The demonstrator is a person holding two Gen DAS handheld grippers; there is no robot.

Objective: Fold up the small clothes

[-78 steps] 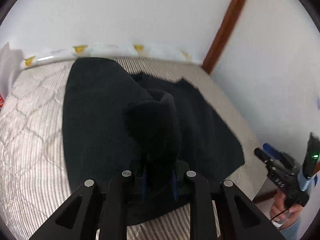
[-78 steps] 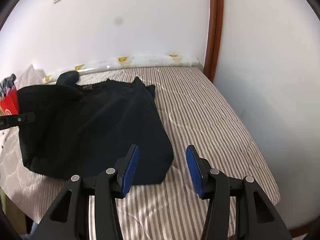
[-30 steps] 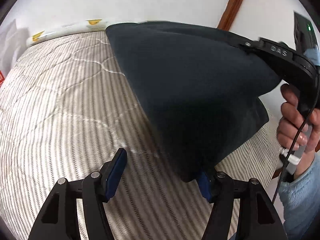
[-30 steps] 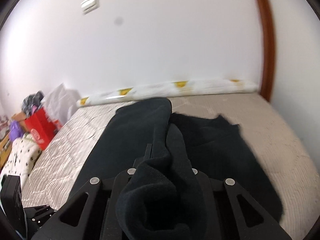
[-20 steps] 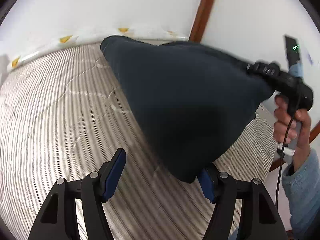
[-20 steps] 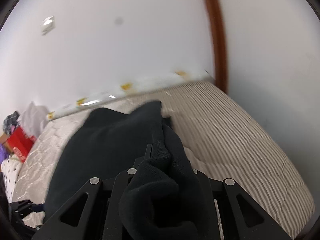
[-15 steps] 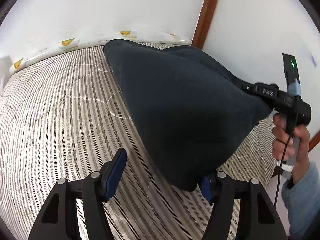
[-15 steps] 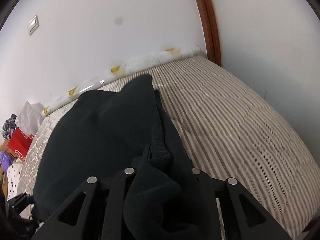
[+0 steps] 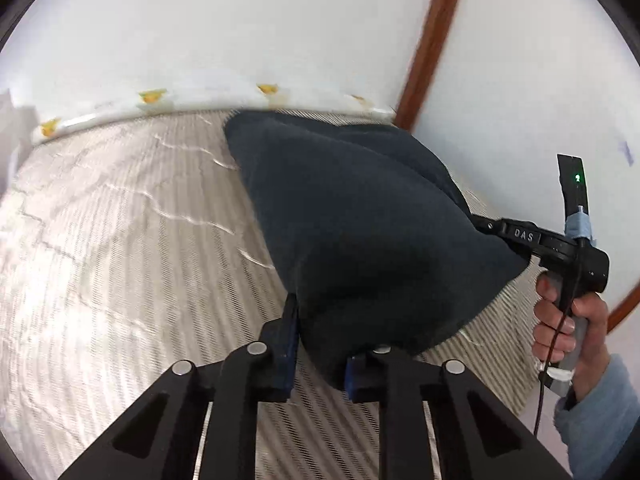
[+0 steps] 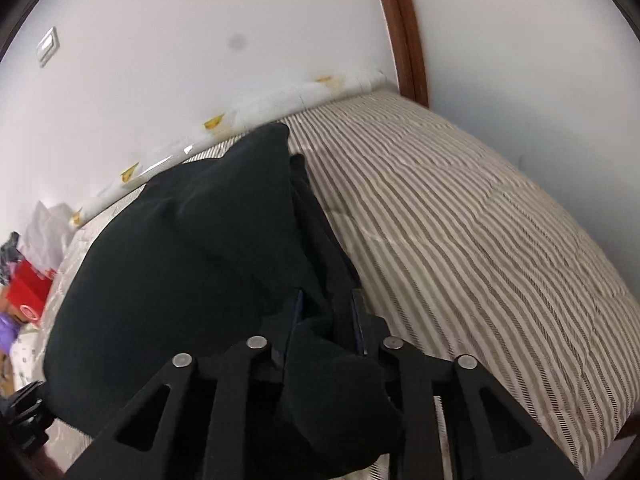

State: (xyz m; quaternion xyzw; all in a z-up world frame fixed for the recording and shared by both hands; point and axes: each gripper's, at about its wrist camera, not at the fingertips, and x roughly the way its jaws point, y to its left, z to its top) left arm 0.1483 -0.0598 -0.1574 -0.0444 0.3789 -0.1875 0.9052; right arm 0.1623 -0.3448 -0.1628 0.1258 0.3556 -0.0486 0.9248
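Both grippers pinching the dark garment [image 9: 360,232]: left gripper [image 9: 318,354] clamping one corner, right gripper [image 10: 326,330] the other; cloth hanging taut above the striped mattress [image 9: 120,240], likely so the fold lands flat.

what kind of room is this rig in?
Most likely a bedroom in a home. A striped quilted mattress fills the floor of both views, a rolled duck-print sheet lies along the white wall, and a light switch and clutter with a red bag sit beside the bed.
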